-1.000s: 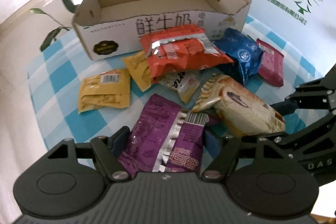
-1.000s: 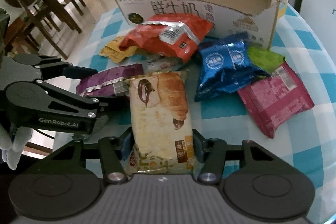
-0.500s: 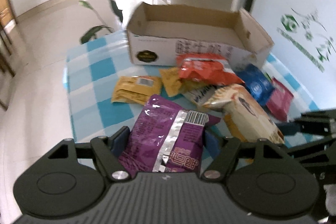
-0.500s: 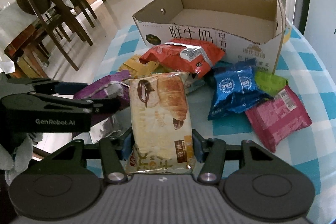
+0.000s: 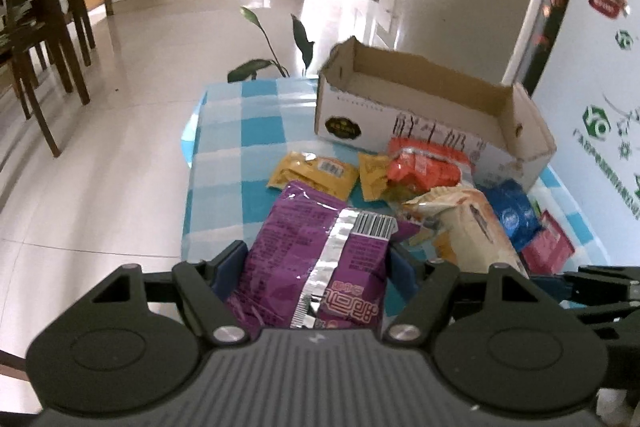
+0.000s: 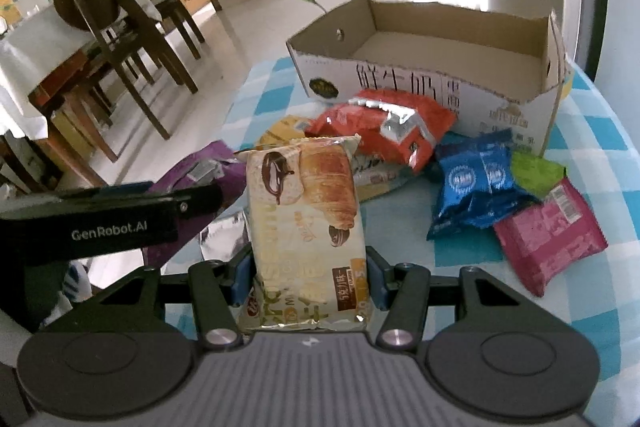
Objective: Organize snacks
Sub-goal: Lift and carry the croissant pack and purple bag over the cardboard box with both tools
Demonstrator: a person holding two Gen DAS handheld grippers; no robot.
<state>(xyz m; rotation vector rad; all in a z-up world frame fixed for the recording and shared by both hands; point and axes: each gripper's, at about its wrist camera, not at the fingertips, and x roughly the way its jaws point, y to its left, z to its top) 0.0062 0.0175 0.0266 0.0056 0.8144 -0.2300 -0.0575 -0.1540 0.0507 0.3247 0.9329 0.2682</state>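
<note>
My left gripper (image 5: 316, 267) is clamped on a purple snack bag (image 5: 316, 263), barcode side up, lifted above the checked worktop (image 5: 240, 131). My right gripper (image 6: 306, 277) is clenched on a cream croissant pack (image 6: 308, 211), raised beside it. Its neighbour's arm reads "GenRobot.AI". Ahead, the open cardboard box (image 6: 424, 83) shows large Chinese characters on its front wall. An orange packet (image 6: 384, 131) leans against it; blue (image 6: 472, 183), pink (image 6: 548, 235) and yellow (image 5: 316, 173) packets lie nearby.

- Purple snack bag (image 5: 316, 267) between the left jaws: glossy crinkled foil-plastic with a silver seam.
- Croissant pack (image 6: 308, 223) between the right jaws: smooth shiny plastic film.
- Box (image 6: 460, 67) beyond both: matt corrugated cardboard.
- Tablecloth (image 6: 600, 307) beneath: smooth, slightly glossy checked sheet.
</note>
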